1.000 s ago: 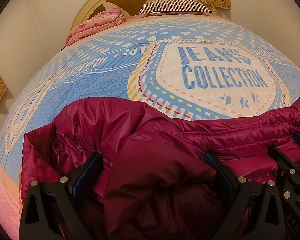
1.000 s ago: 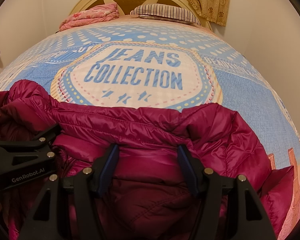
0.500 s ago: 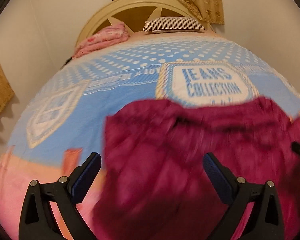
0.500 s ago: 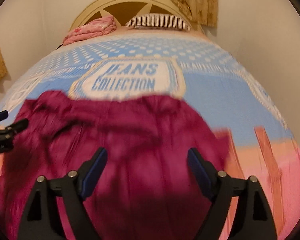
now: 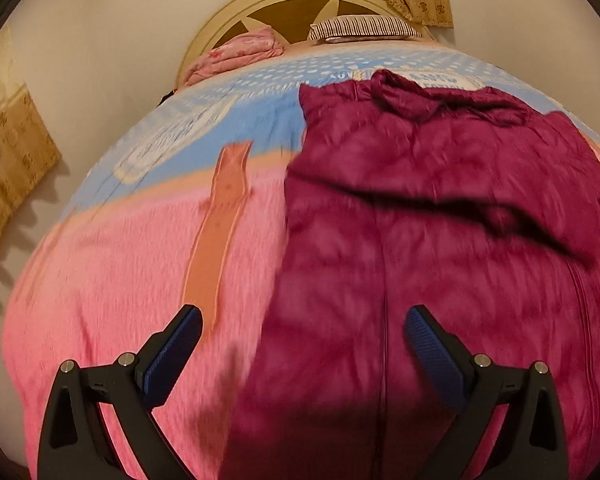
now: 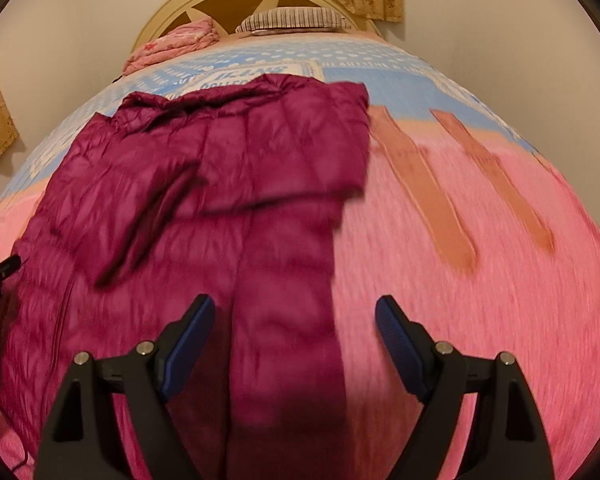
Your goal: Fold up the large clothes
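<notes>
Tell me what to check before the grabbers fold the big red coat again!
1. Left gripper empty and open: ok, nothing is pinched between its blue pads.
2. Right gripper empty and open: ok; its jaws have just been opening, and the coat only lies below them.
3. Coat lying on the bedspread: ok, spread out lengthwise.
4. Sleeve tucked in: ok, it lies folded across the front.
5. Coat smooth: not ok, the collar end is bunched up.
6. Near hem straight: cannot tell, it is hidden under the grippers.
</notes>
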### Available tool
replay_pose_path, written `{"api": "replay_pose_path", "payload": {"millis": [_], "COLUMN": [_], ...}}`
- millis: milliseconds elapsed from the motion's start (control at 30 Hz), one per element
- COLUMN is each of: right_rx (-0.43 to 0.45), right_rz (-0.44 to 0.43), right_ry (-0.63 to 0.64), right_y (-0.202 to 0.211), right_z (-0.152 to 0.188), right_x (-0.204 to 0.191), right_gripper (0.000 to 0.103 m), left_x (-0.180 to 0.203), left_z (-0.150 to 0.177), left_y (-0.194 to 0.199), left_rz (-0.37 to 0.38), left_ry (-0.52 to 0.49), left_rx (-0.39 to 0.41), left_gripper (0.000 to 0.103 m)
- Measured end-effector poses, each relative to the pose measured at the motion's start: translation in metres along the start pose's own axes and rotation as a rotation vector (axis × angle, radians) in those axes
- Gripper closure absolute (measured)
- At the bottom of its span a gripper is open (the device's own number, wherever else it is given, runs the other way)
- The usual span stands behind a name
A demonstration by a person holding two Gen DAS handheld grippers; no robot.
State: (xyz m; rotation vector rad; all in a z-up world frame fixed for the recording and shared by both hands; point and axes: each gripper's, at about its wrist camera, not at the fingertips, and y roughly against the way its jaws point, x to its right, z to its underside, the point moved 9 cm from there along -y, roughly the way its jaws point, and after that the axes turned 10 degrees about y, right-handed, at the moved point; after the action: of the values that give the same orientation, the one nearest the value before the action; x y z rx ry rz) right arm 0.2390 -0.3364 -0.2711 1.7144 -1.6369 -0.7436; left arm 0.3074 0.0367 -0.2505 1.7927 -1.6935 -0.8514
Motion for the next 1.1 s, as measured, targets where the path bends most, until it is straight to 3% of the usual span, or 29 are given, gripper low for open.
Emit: {"api": "replay_pose_path", "payload": {"millis": [333, 600, 633, 667, 700, 733, 767, 833, 900, 1100], "right_rx": [-0.007, -0.010, -0.009, -0.011, -0.008, -0.003, 0.000, 0.006, 0.020, 0.129], "right_rz": [-0.028, -0.050, -0.055, -0.063, -0.081, -0.111, -0.166, -0.168, -0.162, -0.157], "right_ry": [-0.066, -0.045, -0.044, -0.041, -0.035, -0.032, -0.042, -0.050, -0.042, -0.044], "right_y": [0.041, 0.059, 0.060, 0.060, 0.063, 0.064, 0.066, 0.069, 0.074, 0.122], "right_z": [0.072, 0.114, 0.116, 0.117, 0.117, 0.115, 0.113, 0.111, 0.110, 0.093], "right_x": [-0.007, -0.020, -0.021, -0.023, -0.026, -0.029, -0.034, -0.035, -0.036, -0.027], "right_gripper": [0.018, 0.022, 0.028, 0.042, 0.052, 0.075, 0.090, 0.093, 0.094, 0.096], "left_x": [-0.007, -0.017, -0.016, -0.013, -0.010, -0.007, -0.006, -0.004, -0.004, -0.010], "left_z": [0.060, 0.092, 0.093, 0.096, 0.097, 0.098, 0.098, 0.096, 0.093, 0.080], "left_y": [0.027, 0.040, 0.042, 0.045, 0.048, 0.051, 0.053, 0.060, 0.069, 0.114], "left_rz": [0.051, 0.120, 0.132, 0.161, 0.187, 0.205, 0.208, 0.217, 0.222, 0.300], "left_ry": [0.013, 0.064, 0.067, 0.069, 0.068, 0.065, 0.058, 0.045, 0.037, 0.035], "left_rx": [-0.023, -0.052, -0.054, -0.062, -0.067, -0.067, -0.060, -0.042, -0.020, 0.057], "left_gripper": [0.001, 0.003, 0.015, 0.024, 0.041, 0.055, 0.062, 0.083, 0.091, 0.096]}}
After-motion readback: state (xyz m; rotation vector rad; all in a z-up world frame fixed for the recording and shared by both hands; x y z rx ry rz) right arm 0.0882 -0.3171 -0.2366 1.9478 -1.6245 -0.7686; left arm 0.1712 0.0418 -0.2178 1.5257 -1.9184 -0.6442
